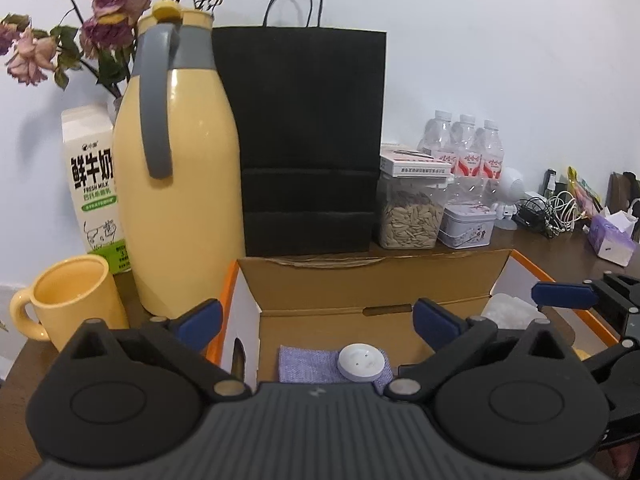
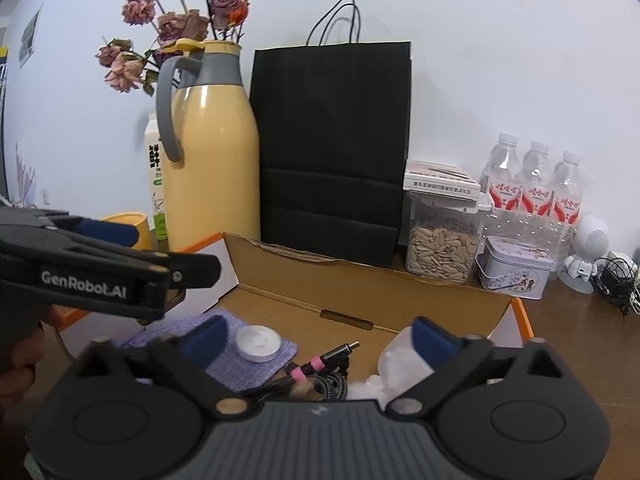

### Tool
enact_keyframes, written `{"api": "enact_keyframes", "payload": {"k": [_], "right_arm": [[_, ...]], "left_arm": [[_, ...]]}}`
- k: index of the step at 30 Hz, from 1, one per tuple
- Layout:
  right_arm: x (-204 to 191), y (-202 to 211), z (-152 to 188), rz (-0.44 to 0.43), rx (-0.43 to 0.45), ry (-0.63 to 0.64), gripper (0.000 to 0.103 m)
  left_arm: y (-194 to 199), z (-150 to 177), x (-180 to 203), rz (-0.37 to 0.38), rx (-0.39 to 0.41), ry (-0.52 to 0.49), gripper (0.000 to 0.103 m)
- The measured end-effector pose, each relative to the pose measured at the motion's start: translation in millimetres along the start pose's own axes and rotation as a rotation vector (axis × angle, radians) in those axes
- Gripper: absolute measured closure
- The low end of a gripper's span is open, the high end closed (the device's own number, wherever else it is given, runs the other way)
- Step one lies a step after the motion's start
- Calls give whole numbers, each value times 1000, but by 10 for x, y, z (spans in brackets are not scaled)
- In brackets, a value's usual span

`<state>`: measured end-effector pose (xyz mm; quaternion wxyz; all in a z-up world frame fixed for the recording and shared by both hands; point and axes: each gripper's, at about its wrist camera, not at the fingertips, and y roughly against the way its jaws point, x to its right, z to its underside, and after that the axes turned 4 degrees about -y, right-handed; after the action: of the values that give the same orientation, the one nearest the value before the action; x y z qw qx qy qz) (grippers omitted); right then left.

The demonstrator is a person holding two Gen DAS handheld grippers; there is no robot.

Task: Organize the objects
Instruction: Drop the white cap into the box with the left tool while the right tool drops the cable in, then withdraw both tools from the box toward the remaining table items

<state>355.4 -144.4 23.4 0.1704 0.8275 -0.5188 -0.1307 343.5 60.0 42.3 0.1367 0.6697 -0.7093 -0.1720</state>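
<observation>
Left tongs point(image 1: 316, 320): spread wide, empty, over the cardboard box point(image 1: 372, 280).
Right tongs point(image 2: 320, 336): spread, empty.
Box: purple cloth point(image 1: 308, 364) under white disc point(image 1: 361, 361).
Right view only: braided cable point(image 2: 316, 372), cotton point(image 2: 402, 364).
Bench point(image 2: 580, 344): flask point(image 1: 180, 184), black bag point(image 1: 308, 140).

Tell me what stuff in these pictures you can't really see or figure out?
- Black paper bag: its inside, both views; the front wall hides it.
- Milk carton: mostly hidden in the right wrist view by the yellow flask.
- Cable: its coil is cut off there by the right gripper body.
- Cardboard box: near floor hidden in the left wrist view by the left gripper.
</observation>
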Motion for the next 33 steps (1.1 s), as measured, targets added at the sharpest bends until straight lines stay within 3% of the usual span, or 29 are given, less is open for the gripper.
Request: {"api": "enact_keyframes", "payload": {"k": [11,20,33], "right_arm": [[-29,119,-13,32,21,26,0],[-115,528,5,50,41,22,0],[-440,1119,153,44,29,45,0]], "left_arm": [[123,-25,12,1,11,8,0],[574,6,16,9,47,7,0],[1332,267,-184,-38,50,12,0]]}}
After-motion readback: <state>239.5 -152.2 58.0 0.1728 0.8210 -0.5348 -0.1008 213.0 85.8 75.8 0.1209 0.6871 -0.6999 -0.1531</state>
